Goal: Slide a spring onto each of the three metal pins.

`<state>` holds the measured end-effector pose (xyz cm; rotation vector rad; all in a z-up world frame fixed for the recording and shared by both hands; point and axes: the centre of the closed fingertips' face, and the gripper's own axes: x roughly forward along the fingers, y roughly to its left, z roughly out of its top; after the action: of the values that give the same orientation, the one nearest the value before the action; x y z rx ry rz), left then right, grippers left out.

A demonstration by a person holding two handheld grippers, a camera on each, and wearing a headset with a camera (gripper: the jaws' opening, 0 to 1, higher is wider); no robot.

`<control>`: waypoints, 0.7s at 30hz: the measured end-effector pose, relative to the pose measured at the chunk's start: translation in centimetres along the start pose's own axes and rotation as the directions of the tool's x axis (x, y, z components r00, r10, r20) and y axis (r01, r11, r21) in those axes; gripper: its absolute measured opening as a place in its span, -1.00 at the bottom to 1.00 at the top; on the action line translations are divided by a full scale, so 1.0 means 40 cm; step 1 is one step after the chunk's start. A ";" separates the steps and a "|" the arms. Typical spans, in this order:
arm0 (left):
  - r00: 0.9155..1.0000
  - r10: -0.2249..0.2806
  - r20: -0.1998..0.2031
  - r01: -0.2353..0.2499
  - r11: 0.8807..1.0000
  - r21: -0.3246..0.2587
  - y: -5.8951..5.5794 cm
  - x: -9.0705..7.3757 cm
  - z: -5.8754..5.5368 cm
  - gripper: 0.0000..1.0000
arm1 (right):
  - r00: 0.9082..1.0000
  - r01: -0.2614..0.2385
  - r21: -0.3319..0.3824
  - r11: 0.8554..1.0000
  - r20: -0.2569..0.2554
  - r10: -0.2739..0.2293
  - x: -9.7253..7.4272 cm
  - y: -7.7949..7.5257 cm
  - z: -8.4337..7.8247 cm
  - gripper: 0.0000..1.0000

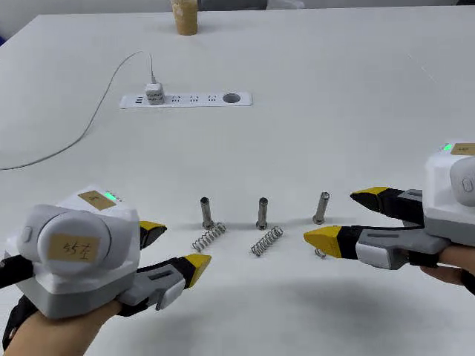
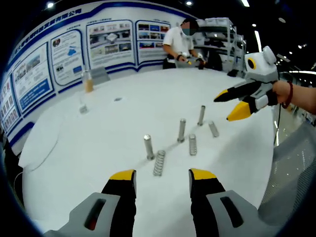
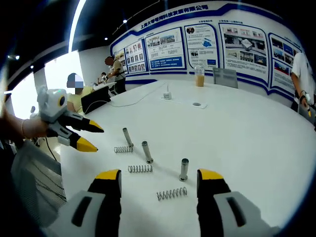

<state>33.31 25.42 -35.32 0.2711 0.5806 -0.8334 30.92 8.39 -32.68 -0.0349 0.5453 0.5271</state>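
Three short metal pins stand upright in a row on the white table: left pin (image 1: pixel 207 213), middle pin (image 1: pixel 262 213), right pin (image 1: pixel 321 208). A spring lies in front of each: left spring (image 1: pixel 208 236), middle spring (image 1: pixel 267 241), and a third spring (image 1: pixel 320 254) partly hidden under the right gripper's lower finger. My left gripper (image 1: pixel 177 248) hovers open just left of the left spring, empty. The right gripper (image 1: pixel 346 217) is open beside the right pin, empty. In the left gripper view the pins (image 2: pixel 181 130) and springs (image 2: pixel 159 162) lie ahead of the jaws; the right gripper view shows a spring (image 3: pixel 172 193) between its jaws.
A white power strip (image 1: pixel 185 99) with a plugged charger and a cable trailing left sits mid-table. A tan cup (image 1: pixel 185 16) stands at the far edge. People (image 2: pixel 180 42) stand beyond the table in the gripper views.
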 end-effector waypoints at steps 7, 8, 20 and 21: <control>0.999 -0.015 -0.039 0.016 0.999 0.031 0.011 0.042 -0.027 -0.24 | 1.000 -0.013 0.016 1.000 0.020 0.013 -0.002 0.004 -0.001 0.27; 0.999 -0.018 -0.039 0.020 0.999 0.032 0.012 0.045 -0.028 -0.26 | 1.000 -0.015 0.017 1.000 0.021 0.014 -0.002 0.005 -0.001 0.27; 0.998 -0.040 -0.047 0.044 0.997 0.067 0.015 0.094 -0.057 -0.47 | 0.999 -0.028 0.044 0.999 0.025 0.027 -0.006 0.009 -0.023 0.28; 0.998 -0.042 -0.047 0.045 0.997 0.069 0.014 0.095 -0.057 -0.48 | 0.999 -0.028 0.046 0.999 0.023 0.027 -0.006 0.009 -0.025 0.28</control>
<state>34.91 24.46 -39.40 0.3435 0.6025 -0.8930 30.07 8.41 -33.37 0.0229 0.5367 0.5412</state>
